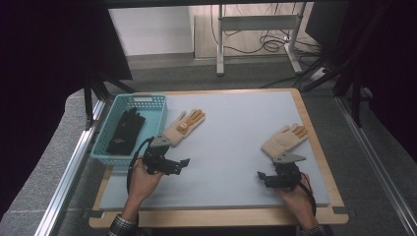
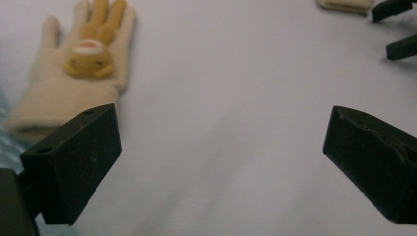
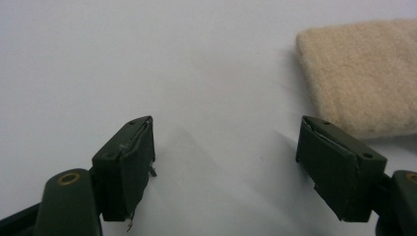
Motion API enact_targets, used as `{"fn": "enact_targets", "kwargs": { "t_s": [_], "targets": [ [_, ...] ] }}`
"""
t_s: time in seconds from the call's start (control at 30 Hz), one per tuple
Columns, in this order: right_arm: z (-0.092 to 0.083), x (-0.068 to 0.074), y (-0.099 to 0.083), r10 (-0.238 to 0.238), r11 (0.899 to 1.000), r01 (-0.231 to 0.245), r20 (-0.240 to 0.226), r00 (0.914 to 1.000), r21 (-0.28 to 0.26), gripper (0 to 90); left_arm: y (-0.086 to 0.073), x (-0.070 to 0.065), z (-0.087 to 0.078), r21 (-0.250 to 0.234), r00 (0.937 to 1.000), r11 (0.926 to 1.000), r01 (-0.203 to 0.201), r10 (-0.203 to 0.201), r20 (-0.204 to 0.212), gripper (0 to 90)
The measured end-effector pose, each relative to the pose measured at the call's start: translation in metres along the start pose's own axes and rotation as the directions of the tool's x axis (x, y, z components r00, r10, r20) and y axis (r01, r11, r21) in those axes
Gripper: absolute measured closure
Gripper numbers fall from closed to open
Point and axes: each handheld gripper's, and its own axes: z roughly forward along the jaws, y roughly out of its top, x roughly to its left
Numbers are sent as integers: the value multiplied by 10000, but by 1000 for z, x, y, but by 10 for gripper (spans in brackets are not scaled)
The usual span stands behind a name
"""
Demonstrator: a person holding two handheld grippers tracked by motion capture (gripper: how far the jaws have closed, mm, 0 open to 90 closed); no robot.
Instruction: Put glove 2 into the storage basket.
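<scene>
Two cream knit gloves with orange fingers lie flat on the pale mat. The left glove (image 1: 184, 126) carries a small orange animal patch (image 2: 88, 56) and points away from me. The right glove (image 1: 285, 139) lies on the right side, its cuff (image 3: 364, 73) close beside my right jaws. My left gripper (image 1: 183, 163) hovers just below the left glove (image 2: 74, 83), jaws wide open with nothing between them (image 2: 221, 142). My right gripper (image 1: 263, 178) sits just below the right glove, open and holding nothing (image 3: 226, 147).
A light blue plastic basket (image 1: 147, 101) stands at the mat's left edge with a pair of black gloves (image 1: 125, 130) inside. The mat (image 1: 231, 132) rests on a wooden board (image 1: 314, 132). In the left gripper view, the right gripper's jaws (image 2: 393, 29) appear far off.
</scene>
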Motion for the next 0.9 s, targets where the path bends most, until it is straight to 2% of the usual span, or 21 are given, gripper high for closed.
{"fn": "enact_targets", "kwargs": {
  "t_s": [0.07,0.23,0.33,0.37,0.4,0.53,0.6,0.67,0.7,0.73,0.77,0.83,0.9],
  "targets": [
    [0,0,0,-4,10000,4,3,10000,-3,218,-9,-5,5,-14,9999,10000,11,-11,103,16],
    [0,0,0,13,10000,-13,-5,10000,-3,218,-28,-10,17,219,10000,9997,83,-83,-4,16],
    [0,0,0,14,10000,-14,-6,10000,-3,218,-39,-10,24,473,9996,9988,98,-85,-271,17],
    [0,0,0,11,10000,-11,-2,10000,-5,218,-41,-10,26,654,9992,9979,9,17,-406,17],
    [0,0,0,15,10000,-15,-11,10000,-10,219,-44,-11,28,962,9962,9951,-244,323,-811,17],
    [0,0,0,18,10000,-18,-14,10000,-10,219,-48,-13,32,1134,9959,9933,-210,307,-846,17],
    [0,0,0,22,10000,-22,-20,10000,-8,219,-50,-14,36,1340,9934,9906,-278,423,-1067,17],
    [0,0,0,28,10000,-29,-28,10000,-7,219,-53,-12,37,1316,9951,9912,-110,238,-960,15],
    [0,0,0,28,10000,-28,-36,10000,-5,218,-54,-9,38,1261,9966,9917,233,-131,-815,13],
    [0,-1,0,30,10000,-29,-51,10000,17,218,-55,-8,37,1183,9970,9923,380,-297,-709,11],
    [0,-1,0,38,10000,-38,-81,10000,13,212,-55,-7,37,1152,9972,9924,430,-357,-653,16],
    [-1,-2,0,53,10000,-53,-163,9999,-4,210,-55,-9,38,1264,9967,9917,248,-147,-802,15],
    [-2,-3,0,182,9998,-183,-215,9996,-61,211,-55,-9,38,1246,9967,9919,264,-166,-790,12]
  ]
}}
